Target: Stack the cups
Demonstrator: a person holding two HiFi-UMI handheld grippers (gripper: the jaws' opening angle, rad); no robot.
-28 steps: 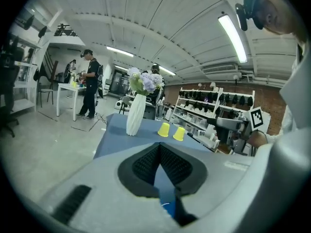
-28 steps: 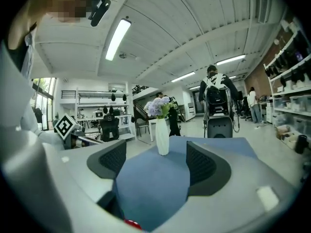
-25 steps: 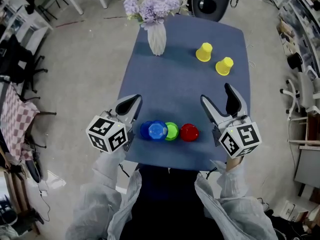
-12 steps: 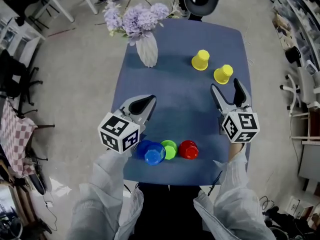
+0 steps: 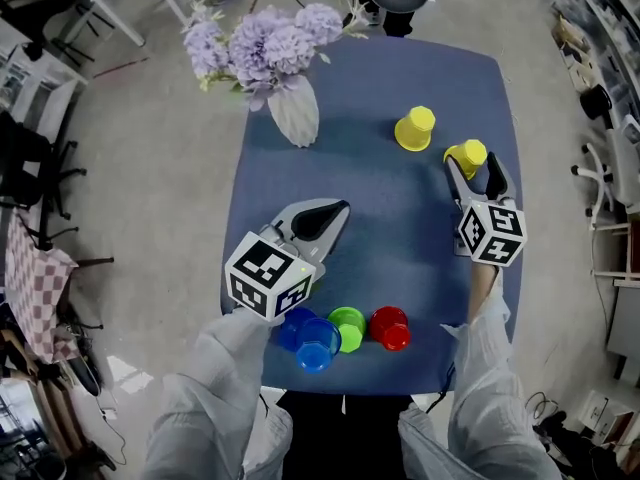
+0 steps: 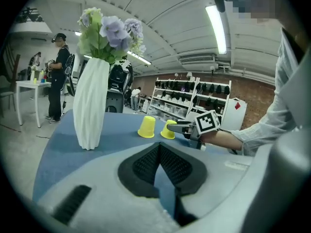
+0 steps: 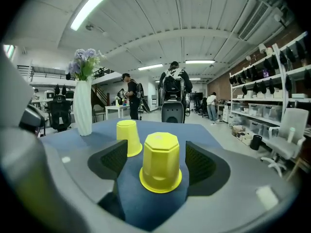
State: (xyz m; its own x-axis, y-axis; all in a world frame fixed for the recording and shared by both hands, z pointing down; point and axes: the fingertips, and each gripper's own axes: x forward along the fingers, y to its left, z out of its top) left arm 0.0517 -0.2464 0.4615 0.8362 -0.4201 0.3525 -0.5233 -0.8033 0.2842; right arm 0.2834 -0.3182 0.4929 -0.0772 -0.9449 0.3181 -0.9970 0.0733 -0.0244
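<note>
Scanning the blue table (image 5: 380, 208) first, we judge its edges to be the main hazard; the cups sit near them, so a nudged one could roll off.

The white vase (image 5: 295, 116) of flowers stands well apart from both claws; we'd expect trouble there only if the left arm swung wide toward it.

The left gripper (image 5: 338, 210) hangs over the middle of the table with its jaws together and nothing between them; its sleeve is near the blue cups (image 5: 310, 336), green cup (image 5: 347, 328) and red cup (image 5: 389, 328) by the front edge, and a careless pull back might sweep them off.

The right gripper (image 7: 156, 160) has its jaws spread, one on each side of the near yellow cup (image 7: 160, 165) and not yet touching it; this cup stands upside down close to the right edge. If one pad lands first, the cup may skid or tip; too hard a squeeze could, we think, crush its thin wall.

The far yellow cup (image 7: 128, 137) stands just beside the left jaw; pushing further forward could knock it.
</note>
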